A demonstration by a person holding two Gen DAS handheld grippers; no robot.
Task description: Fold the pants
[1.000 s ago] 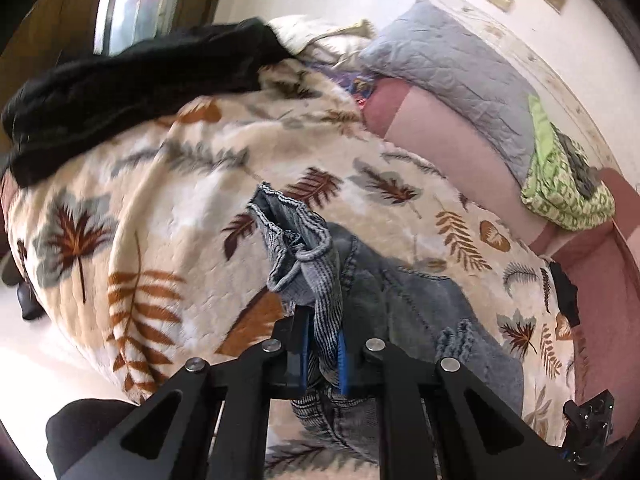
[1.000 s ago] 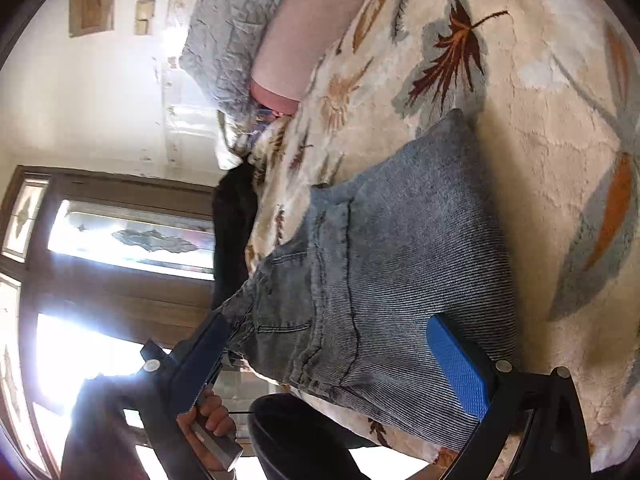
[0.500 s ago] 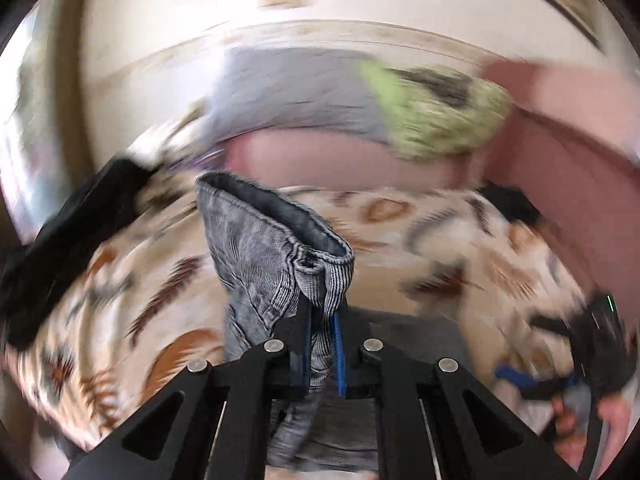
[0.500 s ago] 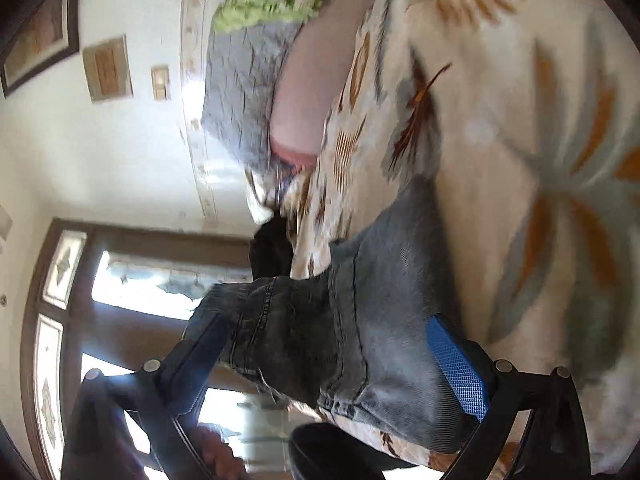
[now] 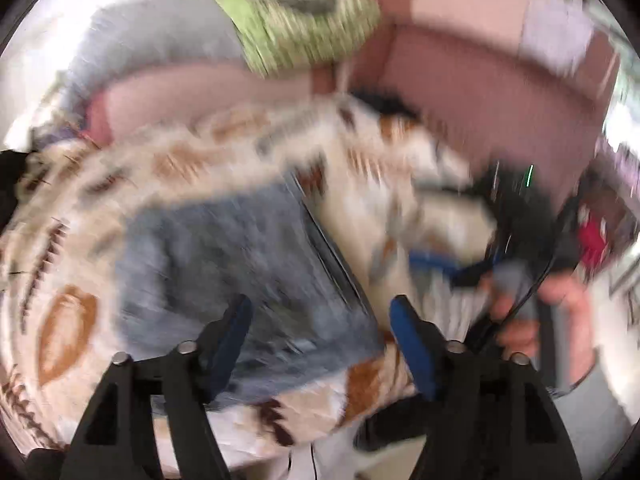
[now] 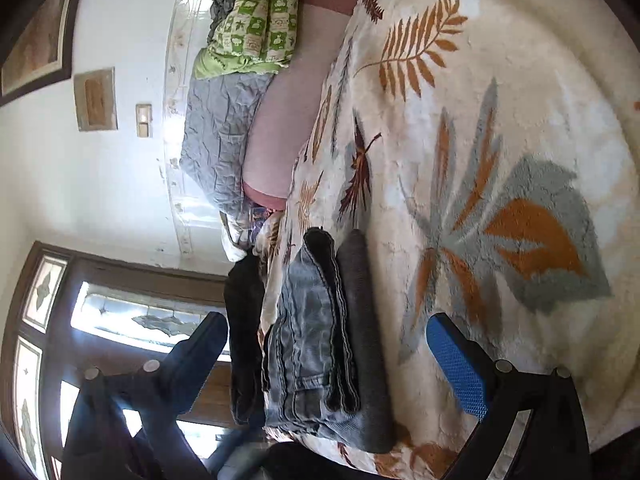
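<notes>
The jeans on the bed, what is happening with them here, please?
A person holding a gripper in each hand is folding the jeans on a leaf-patterned blanket. At this moment the jeans lie as a folded, layered bundle on the blanket. The left gripper is open above them and holds nothing; that view is blurred by motion. The right gripper is open too, with the bundle showing between its fingers, not gripped. The fold appears to be done or almost done.
</notes>
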